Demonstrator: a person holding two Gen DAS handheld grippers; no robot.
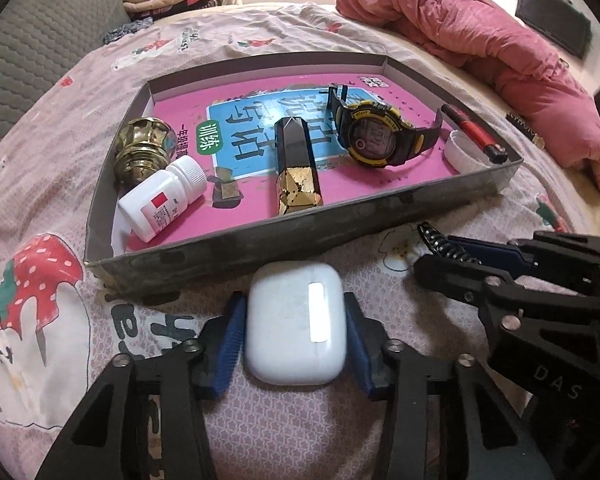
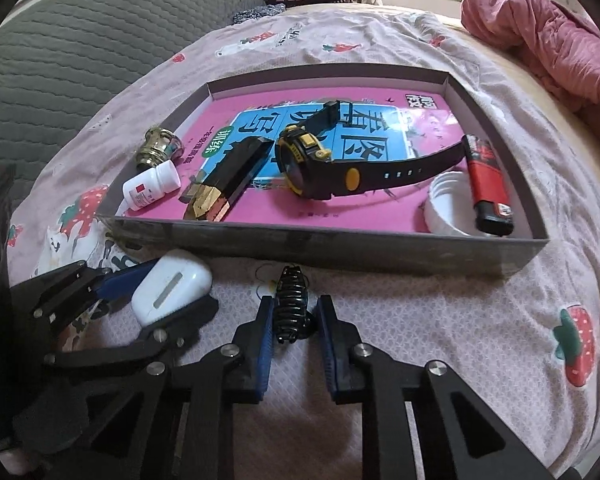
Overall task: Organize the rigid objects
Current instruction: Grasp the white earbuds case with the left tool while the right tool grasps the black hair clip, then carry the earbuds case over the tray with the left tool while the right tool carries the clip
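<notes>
Left gripper [image 1: 296, 332] sits low on the bedsheet [image 1: 284, 420], blue pads [image 1: 232, 344] closed against both flanks of the white earbud case [image 1: 296, 328]; no gap visible either side, so it's clamping the case. Case lies flat on the sheet, dead centre between the fingers, just short of the tray's near wall at 12 o'clock. Right gripper [image 2: 294, 336] is narrow around the black hair claw clip [image 2: 292, 304]: clip stands between the blue pads [image 2: 265, 344], left pad looks in contact, right pad close, can't tell if it's actually pressing. From the right wrist view the earbud case and left gripper are at 9 o'clock of the clip; from the left wrist view the clip and right gripper are at 2 o'clock of the case. Both items are outside the grey tray [image 1: 260, 236], near its front wall. Tray contents, left wrist view: brass knob [image 1: 142, 148] and white pill bottle [image 1: 162, 200] at the 9 o'clock end, black-and-gold prism [image 1: 296, 168] centre, black-yellow watch [image 1: 374, 136] toward 2 o'clock, white cap [image 1: 462, 156] and red-black lighter [image 1: 474, 134] at the 3 o'clock end. All rest on a pink book cover [image 1: 404, 178] lining the tray floor.
</notes>
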